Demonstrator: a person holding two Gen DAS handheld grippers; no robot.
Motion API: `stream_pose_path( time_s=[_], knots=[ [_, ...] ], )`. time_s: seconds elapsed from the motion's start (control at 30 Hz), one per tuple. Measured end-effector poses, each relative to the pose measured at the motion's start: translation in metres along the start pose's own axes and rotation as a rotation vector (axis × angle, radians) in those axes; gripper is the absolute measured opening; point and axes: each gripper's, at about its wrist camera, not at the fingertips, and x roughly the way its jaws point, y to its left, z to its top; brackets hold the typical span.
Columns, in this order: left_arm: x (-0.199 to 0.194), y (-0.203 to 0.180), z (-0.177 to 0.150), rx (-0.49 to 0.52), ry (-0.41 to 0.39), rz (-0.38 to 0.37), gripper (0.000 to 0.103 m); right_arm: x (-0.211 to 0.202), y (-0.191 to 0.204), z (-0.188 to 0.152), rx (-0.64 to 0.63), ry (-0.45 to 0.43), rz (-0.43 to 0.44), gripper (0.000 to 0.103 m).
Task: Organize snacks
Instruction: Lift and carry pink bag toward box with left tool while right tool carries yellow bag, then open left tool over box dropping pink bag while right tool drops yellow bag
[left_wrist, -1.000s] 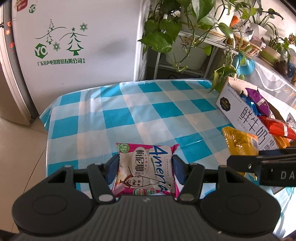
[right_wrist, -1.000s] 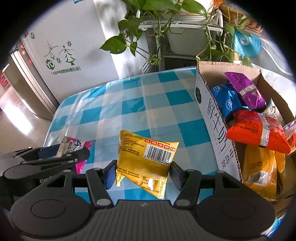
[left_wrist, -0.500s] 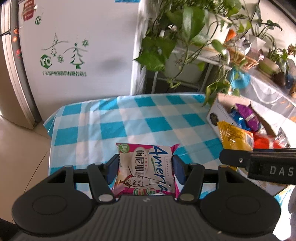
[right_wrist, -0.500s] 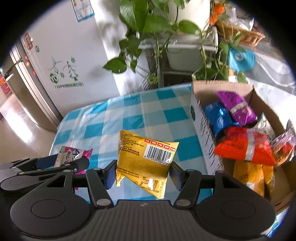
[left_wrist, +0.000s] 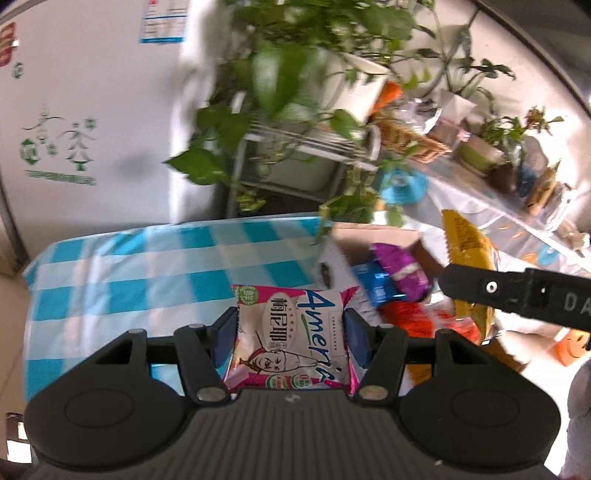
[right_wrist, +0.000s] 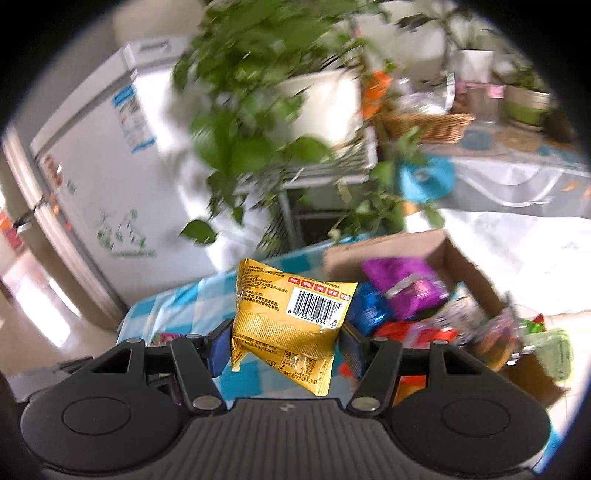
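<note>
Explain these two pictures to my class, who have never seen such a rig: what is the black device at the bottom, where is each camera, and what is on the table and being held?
There is no robot here. A person holds a hand-operated gripper in each hand, and a wide-angle camera on each looks forward along its two fingers. The left gripper is closed on a pink and white snack packet. The right gripper is closed on a yellow snack packet, barcode side up. Both are held above a table with a blue checked cloth. On its right side a cardboard box holds purple, blue and red packets. Behind stand a white fridge and potted plants, blurred.
</note>
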Motion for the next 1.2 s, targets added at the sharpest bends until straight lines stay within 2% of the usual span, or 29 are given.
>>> stream_pose_path(
  time_s=[0.27,0.47,0.9,0.97,1.1,1.2],
  knots=[
    [0.016,-0.054,-0.001,0.027,0.025,-0.103,0.060,-0.023,-0.051,0.006,0.090,-0.058,-0.095,0.066],
    [0.031,-0.086,-0.010,0.044,0.064,-0.150,0.060,-0.033,-0.080,0.002,0.196,-0.078,-0.123,0.067],
    [0.058,-0.119,-0.026,0.064,0.109,-0.169,0.061,-0.021,-0.108,-0.001,0.350,-0.037,-0.148,0.069],
    [0.060,-0.122,-0.025,0.072,0.111,-0.166,0.067,-0.018,-0.110,-0.002,0.370,-0.029,-0.152,0.074],
    [0.058,-0.126,-0.024,0.094,0.092,-0.137,0.088,-0.015,-0.113,-0.003,0.420,-0.019,-0.162,0.081],
    [0.054,-0.128,-0.021,0.113,0.094,-0.101,0.095,-0.018,-0.114,-0.004,0.435,-0.027,-0.178,0.087]
  ],
)
